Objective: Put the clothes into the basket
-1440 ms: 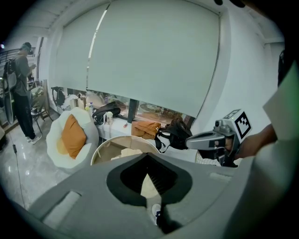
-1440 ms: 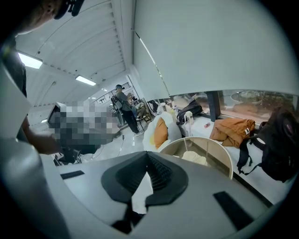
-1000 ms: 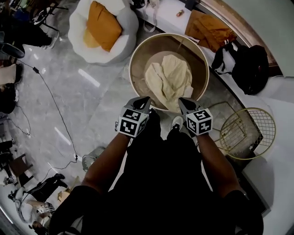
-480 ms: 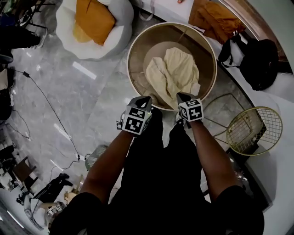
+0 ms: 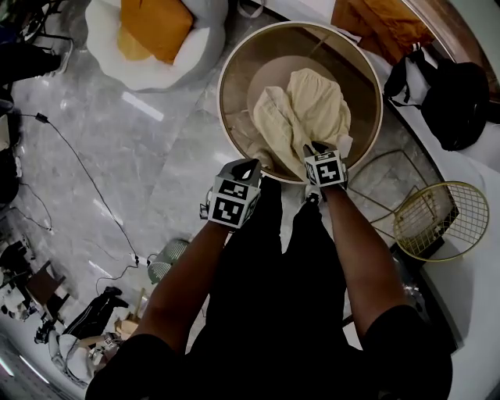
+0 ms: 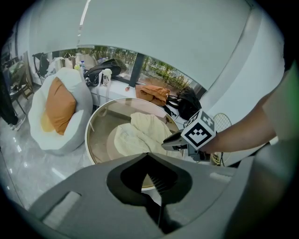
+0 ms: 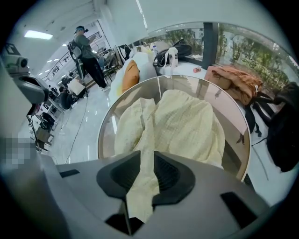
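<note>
A pale yellow garment [image 5: 312,101] lies heaped in the round tan basket [image 5: 221,94] on the floor. My right gripper [image 5: 311,148] hangs just inside the basket's near rim, over the cloth. In the right gripper view its jaws have just been opening: a strip of the garment [image 7: 182,126] still hangs loosely between the parted pads of my right gripper [image 7: 142,182]. My left gripper [image 5: 248,164] is at the near rim, outside the basket, shut and empty. In the left gripper view the left gripper [image 6: 156,196] faces the basket [image 6: 91,135] and the right gripper [image 6: 170,144].
A white beanbag chair [image 5: 148,62] with an orange cushion stands left of the basket. An orange garment [image 5: 375,19] and a black bag [image 5: 461,94] lie on the ledge behind. A gold wire stool [image 5: 437,219] is at the right. A cable [image 5: 86,180] crosses the floor.
Both grippers have sunk toward the basket; the right one has gone over the near rim onto the cloth. The garment sits lower in the basket.
</note>
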Motion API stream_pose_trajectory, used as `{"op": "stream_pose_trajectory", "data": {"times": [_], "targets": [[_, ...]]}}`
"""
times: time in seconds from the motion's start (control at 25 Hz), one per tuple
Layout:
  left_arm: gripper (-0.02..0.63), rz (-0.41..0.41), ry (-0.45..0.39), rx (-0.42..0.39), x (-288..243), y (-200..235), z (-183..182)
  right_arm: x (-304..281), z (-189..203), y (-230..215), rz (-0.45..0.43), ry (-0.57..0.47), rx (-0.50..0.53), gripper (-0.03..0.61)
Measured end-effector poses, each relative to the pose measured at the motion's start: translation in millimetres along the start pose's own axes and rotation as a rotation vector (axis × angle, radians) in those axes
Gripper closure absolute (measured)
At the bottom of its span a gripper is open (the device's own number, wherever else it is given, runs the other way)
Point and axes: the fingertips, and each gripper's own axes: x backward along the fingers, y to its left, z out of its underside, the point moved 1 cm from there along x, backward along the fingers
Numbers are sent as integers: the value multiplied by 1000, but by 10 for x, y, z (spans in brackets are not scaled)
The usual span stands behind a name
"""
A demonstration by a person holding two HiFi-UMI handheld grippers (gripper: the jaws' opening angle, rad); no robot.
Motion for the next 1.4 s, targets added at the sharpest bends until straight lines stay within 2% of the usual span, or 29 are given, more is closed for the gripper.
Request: {"op": "stream_pose_trajectory", "data": {"times": [0.16, 0.4, 0.52, 0.6, 0.68, 0.96, 1.4], "targets": [[611, -4, 13, 17, -2, 76, 15, -163, 30, -10, -7, 35, -5, 454], [611, -6, 28, 31, -72, 153, 25, -322, 44, -4, -5, 69, -4, 454], [611, -5, 29, 35, -93, 186, 27, -365, 38, -10, 4, 81, -3, 491], [611, -5, 26, 34, -91, 199, 15, -359, 25, -8, 6, 75, -9, 542], [611, -4, 25, 33, -82, 207, 12, -326, 16, 8, 5, 67, -13, 557], [611, -5, 7, 35, -3, 172, -84, -69, -83, 52, -17, 18, -47, 560], [611, -15, -48, 0, 245, 66, -374, 642, -460, 133, -70, -142, -116, 561]]}}
